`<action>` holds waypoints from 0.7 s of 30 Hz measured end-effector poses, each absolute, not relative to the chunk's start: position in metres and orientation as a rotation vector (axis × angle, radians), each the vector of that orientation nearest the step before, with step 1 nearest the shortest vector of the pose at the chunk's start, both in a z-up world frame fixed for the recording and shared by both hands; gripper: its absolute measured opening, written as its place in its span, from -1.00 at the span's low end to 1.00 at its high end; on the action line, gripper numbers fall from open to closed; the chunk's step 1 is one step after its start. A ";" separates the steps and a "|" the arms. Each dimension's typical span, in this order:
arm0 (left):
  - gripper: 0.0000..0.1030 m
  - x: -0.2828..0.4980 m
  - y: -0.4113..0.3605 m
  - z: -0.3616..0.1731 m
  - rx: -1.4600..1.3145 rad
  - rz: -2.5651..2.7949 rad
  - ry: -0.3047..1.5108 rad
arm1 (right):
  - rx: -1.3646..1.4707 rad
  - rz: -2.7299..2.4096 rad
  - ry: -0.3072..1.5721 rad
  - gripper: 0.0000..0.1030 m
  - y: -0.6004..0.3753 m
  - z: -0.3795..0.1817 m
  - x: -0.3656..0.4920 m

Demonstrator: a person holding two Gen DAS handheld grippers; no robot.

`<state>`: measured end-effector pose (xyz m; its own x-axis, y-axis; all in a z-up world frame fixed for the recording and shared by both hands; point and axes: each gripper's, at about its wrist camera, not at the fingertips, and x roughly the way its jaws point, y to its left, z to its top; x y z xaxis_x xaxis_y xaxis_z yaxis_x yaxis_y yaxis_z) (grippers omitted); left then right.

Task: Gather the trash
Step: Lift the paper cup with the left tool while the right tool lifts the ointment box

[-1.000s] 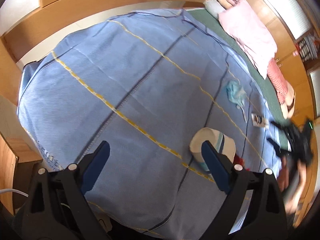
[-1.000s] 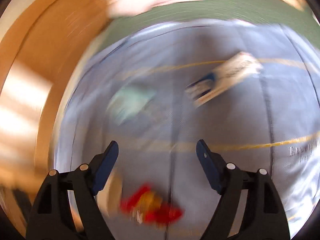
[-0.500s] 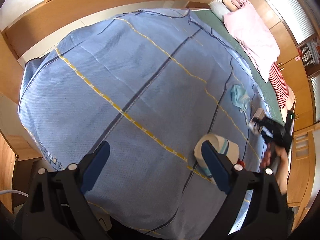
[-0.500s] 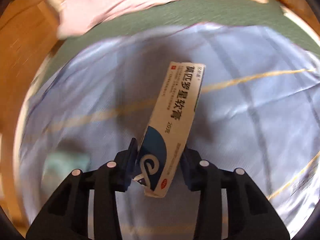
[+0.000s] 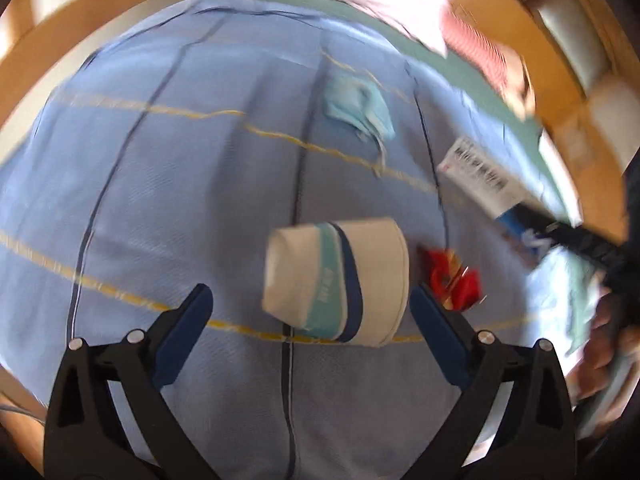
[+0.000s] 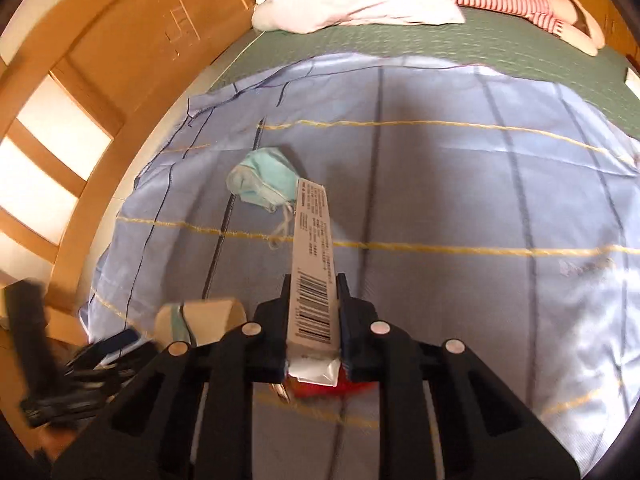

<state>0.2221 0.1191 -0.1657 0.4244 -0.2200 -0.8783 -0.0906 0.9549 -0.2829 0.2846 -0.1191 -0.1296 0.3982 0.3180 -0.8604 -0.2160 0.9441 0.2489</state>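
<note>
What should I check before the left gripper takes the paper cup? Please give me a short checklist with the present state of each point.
1. Left gripper open wide enough for the paper cup: ok, its jaws have just opened further.
2. Cup between the left fingers: ok, but not yet touched.
3. Right gripper holds the box firmly: ok, the jaws have just closed on it.
4. Red wrapper apart from the cup: cannot tell, picture blurred.
5. Face mask still on the blue sheet: ok.
</note>
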 end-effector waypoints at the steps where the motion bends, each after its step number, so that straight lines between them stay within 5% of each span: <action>1: 0.91 0.223 0.111 -0.169 -0.276 -0.091 1.135 | 0.081 0.320 1.120 -0.61 -0.126 -0.129 0.280; 8: 0.91 0.230 0.093 -0.185 -0.265 -0.108 1.156 | 0.124 0.212 1.265 -0.54 -0.166 -0.162 0.259; 10: 0.91 0.234 0.092 -0.190 -0.241 -0.086 1.168 | 0.078 0.145 1.250 0.00 -0.171 -0.161 0.252; 12: 0.90 0.235 0.091 -0.194 -0.226 -0.082 1.166 | 0.054 0.131 1.213 0.30 -0.172 -0.161 0.247; 14: 0.75 0.237 0.089 -0.198 -0.202 -0.074 1.177 | 0.021 0.124 1.229 0.31 -0.170 -0.166 0.250; 20: 0.74 0.237 0.085 -0.203 -0.150 -0.059 1.167 | -0.108 0.093 1.268 0.30 -0.155 -0.193 0.271; 21: 0.73 0.237 0.085 -0.203 -0.151 -0.061 1.165 | -0.097 0.096 1.280 0.10 -0.155 -0.195 0.271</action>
<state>0.2370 0.0847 -0.2034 0.3948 -0.1260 -0.9101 -0.0310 0.9882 -0.1503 0.2713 -0.1550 -0.1949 0.2836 0.0180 -0.9588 -0.1258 0.9919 -0.0186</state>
